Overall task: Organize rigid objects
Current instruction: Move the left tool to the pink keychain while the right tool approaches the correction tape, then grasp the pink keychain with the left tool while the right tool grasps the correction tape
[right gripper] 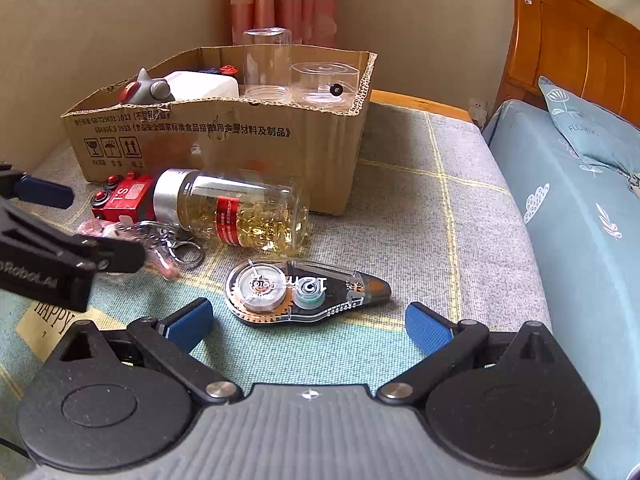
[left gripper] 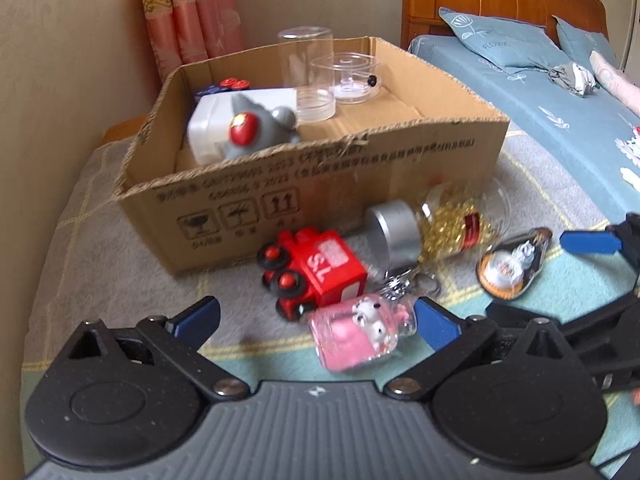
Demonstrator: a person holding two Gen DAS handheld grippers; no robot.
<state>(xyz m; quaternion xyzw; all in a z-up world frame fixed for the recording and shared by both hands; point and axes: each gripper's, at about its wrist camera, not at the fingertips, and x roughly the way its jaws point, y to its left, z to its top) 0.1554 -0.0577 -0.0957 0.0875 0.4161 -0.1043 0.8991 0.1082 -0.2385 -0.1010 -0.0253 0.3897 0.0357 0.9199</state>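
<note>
A cardboard box (left gripper: 280, 196) (right gripper: 224, 148) stands on a grey blanket and holds a grey shark toy (left gripper: 256, 128), a white container (left gripper: 212, 120) and two clear plastic tubs (left gripper: 308, 72). In front of it lie a red toy train (left gripper: 316, 272), a clear bottle of gold capsules (left gripper: 440, 224) (right gripper: 236, 208), a pink keychain bottle (left gripper: 356, 332) and a correction-tape dispenser (right gripper: 296, 292) (left gripper: 512, 264). My left gripper (left gripper: 316, 320) is open, its fingers on either side of the pink keychain bottle. My right gripper (right gripper: 308, 324) is open just before the tape dispenser.
A bed (right gripper: 568, 216) with a blue sheet and pillows (left gripper: 504, 40) runs along the right, with a wooden headboard (right gripper: 576, 40). Pink curtains (left gripper: 192, 12) hang behind the box in the corner. The right gripper's blue finger (left gripper: 588, 242) shows at the right of the left view.
</note>
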